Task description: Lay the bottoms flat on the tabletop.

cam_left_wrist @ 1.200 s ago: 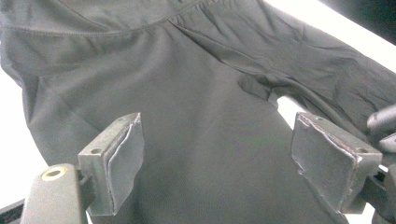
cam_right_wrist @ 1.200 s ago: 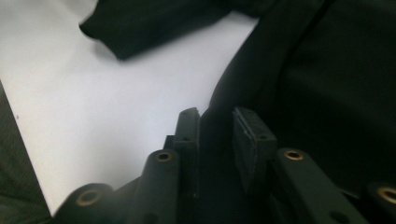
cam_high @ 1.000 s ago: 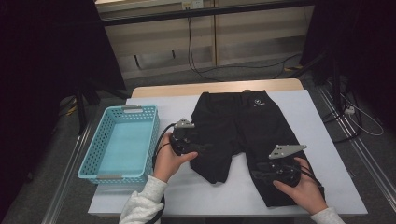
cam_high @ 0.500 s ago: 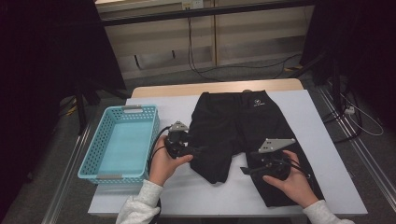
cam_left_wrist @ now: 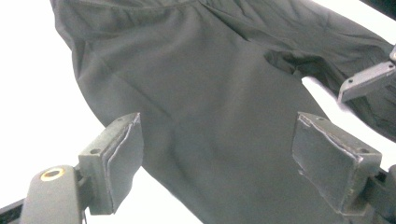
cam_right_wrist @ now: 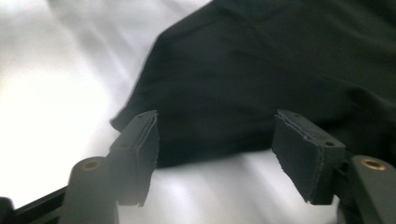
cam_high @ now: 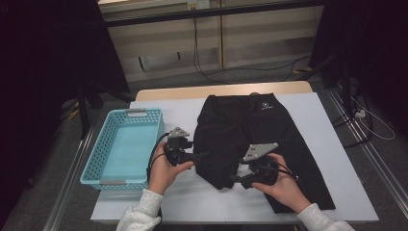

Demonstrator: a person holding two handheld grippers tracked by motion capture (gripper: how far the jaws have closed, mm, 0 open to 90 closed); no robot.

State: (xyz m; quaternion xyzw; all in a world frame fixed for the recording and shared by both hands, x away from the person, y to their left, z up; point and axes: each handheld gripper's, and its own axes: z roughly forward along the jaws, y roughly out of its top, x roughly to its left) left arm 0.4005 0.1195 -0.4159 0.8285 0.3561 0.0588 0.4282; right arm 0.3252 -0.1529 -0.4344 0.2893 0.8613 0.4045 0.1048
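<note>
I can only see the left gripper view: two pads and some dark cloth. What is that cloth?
Observer: Black shorts, spread flat on a white table.
Operator: Is there anywhere to put them?
Observer: A blue basket sits beside them, at the left in the high view.
Operator: What's the other gripper doing?
Observer: The right gripper faces a leg's hem. Its jaws have just been opening and pinch nothing.
</note>
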